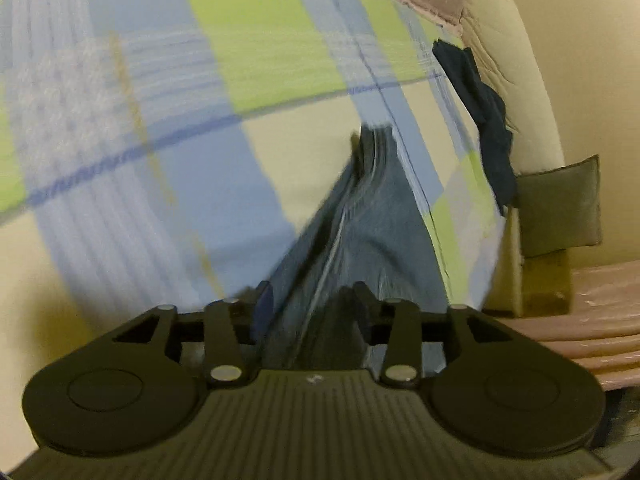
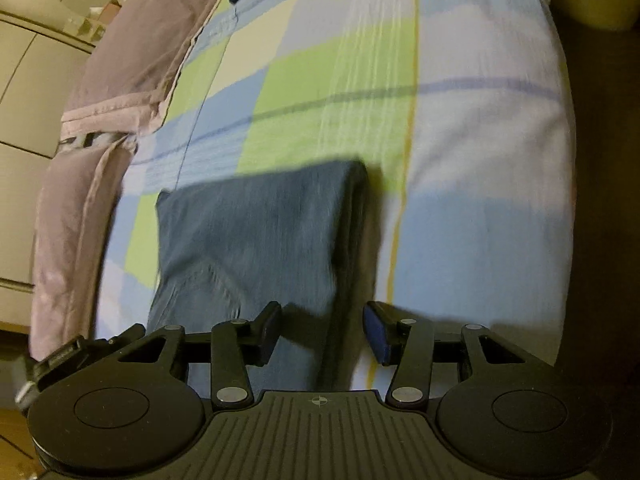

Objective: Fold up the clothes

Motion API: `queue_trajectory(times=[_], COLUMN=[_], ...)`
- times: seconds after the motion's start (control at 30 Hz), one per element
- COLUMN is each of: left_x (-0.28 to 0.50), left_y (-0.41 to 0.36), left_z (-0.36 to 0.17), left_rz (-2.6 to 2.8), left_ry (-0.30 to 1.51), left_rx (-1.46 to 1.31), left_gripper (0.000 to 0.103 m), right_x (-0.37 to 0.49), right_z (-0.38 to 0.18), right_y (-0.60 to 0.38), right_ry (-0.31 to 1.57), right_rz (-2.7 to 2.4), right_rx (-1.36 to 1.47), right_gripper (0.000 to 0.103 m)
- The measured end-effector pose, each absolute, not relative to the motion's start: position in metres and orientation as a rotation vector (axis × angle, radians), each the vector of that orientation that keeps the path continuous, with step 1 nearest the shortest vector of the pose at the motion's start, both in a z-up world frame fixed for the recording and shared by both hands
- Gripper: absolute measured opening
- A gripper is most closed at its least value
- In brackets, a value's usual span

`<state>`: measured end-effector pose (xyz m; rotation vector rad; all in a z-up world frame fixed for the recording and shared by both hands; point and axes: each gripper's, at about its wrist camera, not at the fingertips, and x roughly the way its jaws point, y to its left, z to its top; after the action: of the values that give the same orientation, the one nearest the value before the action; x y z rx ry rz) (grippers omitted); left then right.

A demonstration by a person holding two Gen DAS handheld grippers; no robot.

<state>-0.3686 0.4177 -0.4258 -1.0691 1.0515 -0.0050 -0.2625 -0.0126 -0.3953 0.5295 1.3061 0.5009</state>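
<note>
Folded blue jeans (image 2: 256, 232) on a checked bedsheet (image 2: 460, 140) — left hand-held gripper (image 1: 308, 304) and right hand-held gripper (image 2: 324, 328) each half-open, straddling denim; grip cannot be told.

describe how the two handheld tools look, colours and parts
Both tools, left and right, are matte black: a ribbed central plate, round discs on each side, linkage bars with silver pivot pins. The right tool's fingers carry blue pads, and its plate shows a small crosshair mark.

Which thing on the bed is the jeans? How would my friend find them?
Look at the big checked bedsheet with green, blue and cream squares. Near its front edge, just ahead of the right hand-held gripper, lie the folded jeans. They are the only plain faded-blue denim there; the quilt alongside is dusty pink.
</note>
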Motion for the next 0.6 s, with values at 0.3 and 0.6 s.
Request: queue_trajectory(times=[0.3,0.6], left_x=[-0.39,-0.383], left_y=[0.392,0.38], left_z=[-0.39,-0.372], left_rz=[-0.014,0.101], left_ry=[0.965,0.988], left_rx=[-0.717,-0.525], left_gripper=[0.011,0.02], right_x=[-0.281,-0.297], right_z=[-0.385,-0.372], right_y=[0.0,0.021], right_ry=[1.269,1.229], right_rz=[0.548,0.547], right_rx=[0.413,0.171], right_gripper=[0.024,0.046])
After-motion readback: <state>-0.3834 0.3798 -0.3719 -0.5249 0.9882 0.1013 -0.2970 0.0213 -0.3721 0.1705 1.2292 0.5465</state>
